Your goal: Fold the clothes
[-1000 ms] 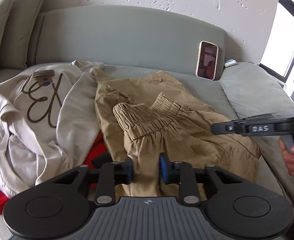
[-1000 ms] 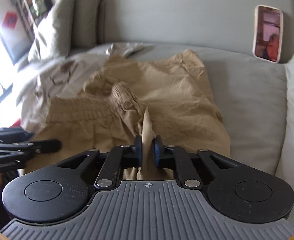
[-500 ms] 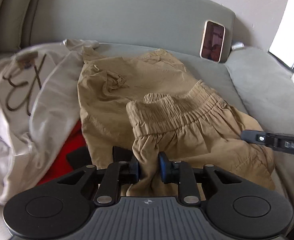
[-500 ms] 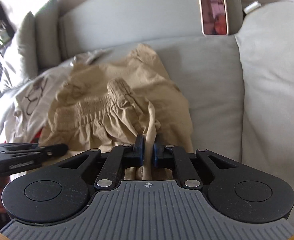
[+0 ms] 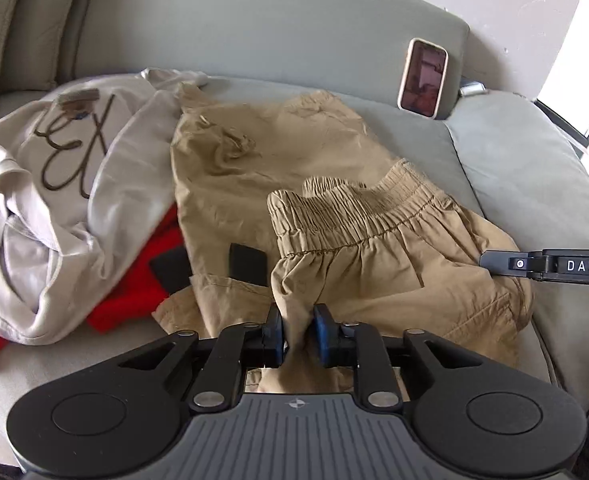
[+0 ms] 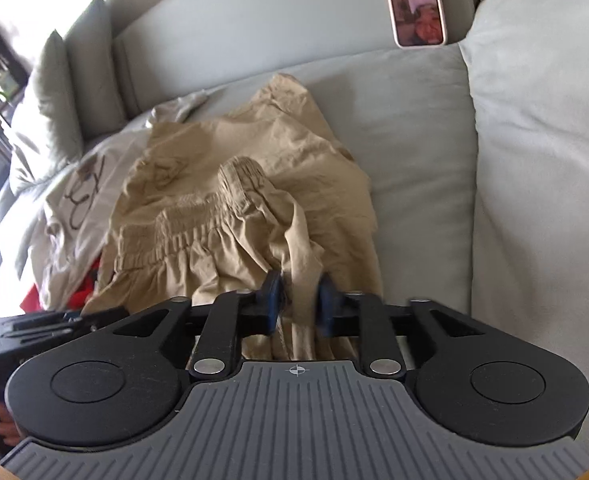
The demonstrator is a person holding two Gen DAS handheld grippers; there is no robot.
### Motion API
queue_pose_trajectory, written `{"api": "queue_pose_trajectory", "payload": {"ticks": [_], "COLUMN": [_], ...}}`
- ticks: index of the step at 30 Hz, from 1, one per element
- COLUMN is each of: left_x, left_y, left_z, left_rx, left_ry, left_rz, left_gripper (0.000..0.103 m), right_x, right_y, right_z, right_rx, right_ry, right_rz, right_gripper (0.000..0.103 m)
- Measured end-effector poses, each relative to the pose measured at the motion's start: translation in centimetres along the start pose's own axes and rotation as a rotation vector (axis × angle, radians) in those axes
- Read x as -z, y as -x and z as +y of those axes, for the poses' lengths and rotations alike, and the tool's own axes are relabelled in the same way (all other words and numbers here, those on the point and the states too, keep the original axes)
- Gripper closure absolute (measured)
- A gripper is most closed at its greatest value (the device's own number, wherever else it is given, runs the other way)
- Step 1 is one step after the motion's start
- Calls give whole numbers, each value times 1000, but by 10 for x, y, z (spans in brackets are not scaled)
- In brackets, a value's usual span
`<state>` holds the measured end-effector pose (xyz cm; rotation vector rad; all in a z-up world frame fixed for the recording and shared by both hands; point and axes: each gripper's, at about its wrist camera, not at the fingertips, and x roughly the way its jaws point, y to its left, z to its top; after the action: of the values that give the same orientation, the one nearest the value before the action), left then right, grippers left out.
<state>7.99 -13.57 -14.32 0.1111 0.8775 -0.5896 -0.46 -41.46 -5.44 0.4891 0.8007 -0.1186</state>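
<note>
Near the sofa seat's front edge, the left gripper [image 5: 297,334] and the right gripper [image 6: 297,305] each pinch a bunch of the tan trousers [image 5: 334,216], whose waistband is doubled over the legs, apparently to square that fold before flattening.

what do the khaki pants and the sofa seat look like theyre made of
Khaki pants: likely thin woven cotton, matte; sharp fine creases, shirred elastic waistband. Sofa seat: seemingly a soft, suede-like matte grey-green upholstery; smooth, no visible weave, so uncertain.
</note>
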Motion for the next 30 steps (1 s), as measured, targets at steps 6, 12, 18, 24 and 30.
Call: {"api": "queue_pose_trajectory", "payload": {"ticks": [6, 12, 18, 24, 30], "left_x": [15, 23, 19, 11, 1], "left_y": [38, 13, -3, -15, 0], "left_z": [23, 36, 38, 27, 27], "left_rx": [-58, 5, 63, 84, 164], "left_ry": [66, 177, 219, 159, 101], "left_rz": [-79, 38, 49, 58, 62], "left_gripper": [31, 27, 34, 60, 84], "right_x": [5, 1, 2, -2, 1], "right_y": [34, 6, -31, -42, -8], "right_z": [-8, -30, -43, -36, -28], "right_rx": [12, 9, -52, -118, -130], "right_ry": [28, -4, -26, -43, -173], "right_rz": [-154, -70, -15, 22, -7], "right_gripper": [10, 9, 22, 78, 94]}}
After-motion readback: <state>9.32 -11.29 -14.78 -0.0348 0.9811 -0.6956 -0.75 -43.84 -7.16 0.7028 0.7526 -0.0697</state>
